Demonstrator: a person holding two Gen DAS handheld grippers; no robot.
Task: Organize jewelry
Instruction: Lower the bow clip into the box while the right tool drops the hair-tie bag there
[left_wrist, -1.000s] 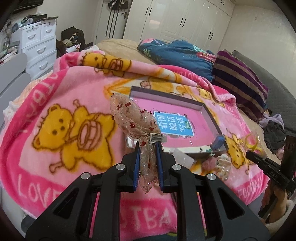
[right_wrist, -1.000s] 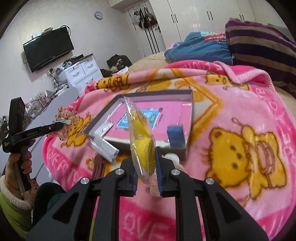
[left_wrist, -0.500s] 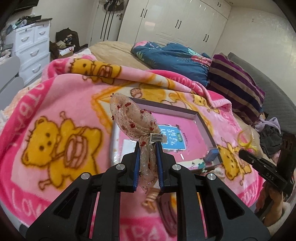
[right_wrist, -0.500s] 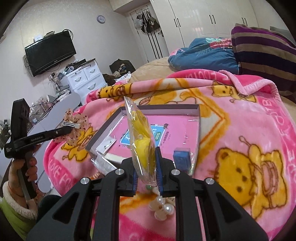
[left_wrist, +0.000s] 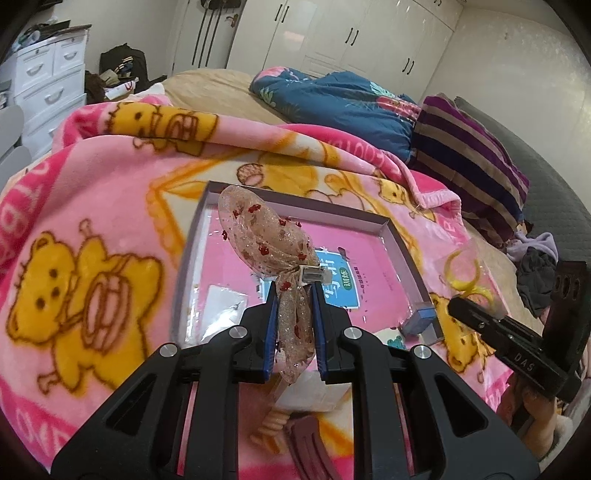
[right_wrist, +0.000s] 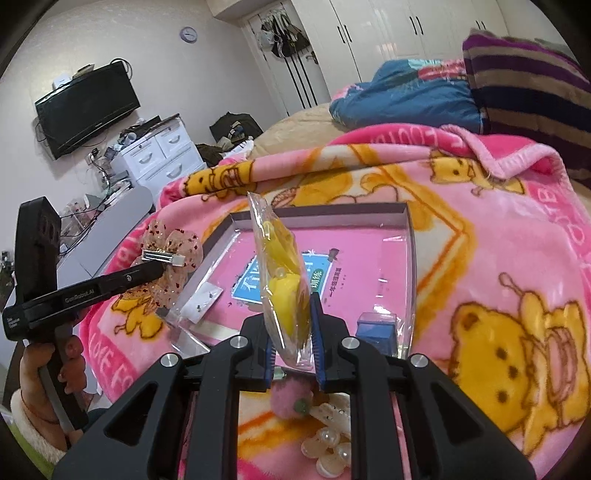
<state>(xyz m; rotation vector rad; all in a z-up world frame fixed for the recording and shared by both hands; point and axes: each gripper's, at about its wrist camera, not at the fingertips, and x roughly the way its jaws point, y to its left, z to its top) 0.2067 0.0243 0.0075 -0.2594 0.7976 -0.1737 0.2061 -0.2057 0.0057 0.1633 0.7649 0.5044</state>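
Note:
My left gripper (left_wrist: 294, 295) is shut on a sheer beige bow hair clip (left_wrist: 275, 254) with red specks, held above the near left part of a shallow pink tray (left_wrist: 397, 240) on the bed. My right gripper (right_wrist: 293, 310) is shut on a clear bag of yellow jewelry (right_wrist: 284, 280), above the tray's near edge (right_wrist: 412, 266). The bow (right_wrist: 173, 258) and left gripper (right_wrist: 151, 273) also show in the right wrist view. The bag (left_wrist: 465, 273) shows at the right of the left wrist view. In the tray lie a blue box (right_wrist: 376, 326) and a small clear packet (right_wrist: 201, 302).
A pink bear blanket (left_wrist: 92, 221) covers the bed. Near its front edge lie a pink pompom (right_wrist: 291, 400), a pearl clip (right_wrist: 328, 439) and a dark comb clip (left_wrist: 310, 443). A striped pillow (left_wrist: 469, 155) and blue quilt (left_wrist: 340, 99) lie behind. White drawers (right_wrist: 162, 155) stand at the left.
Both grippers have moved forward over the tray with their items still held. The tray looks larger and closer in both views.

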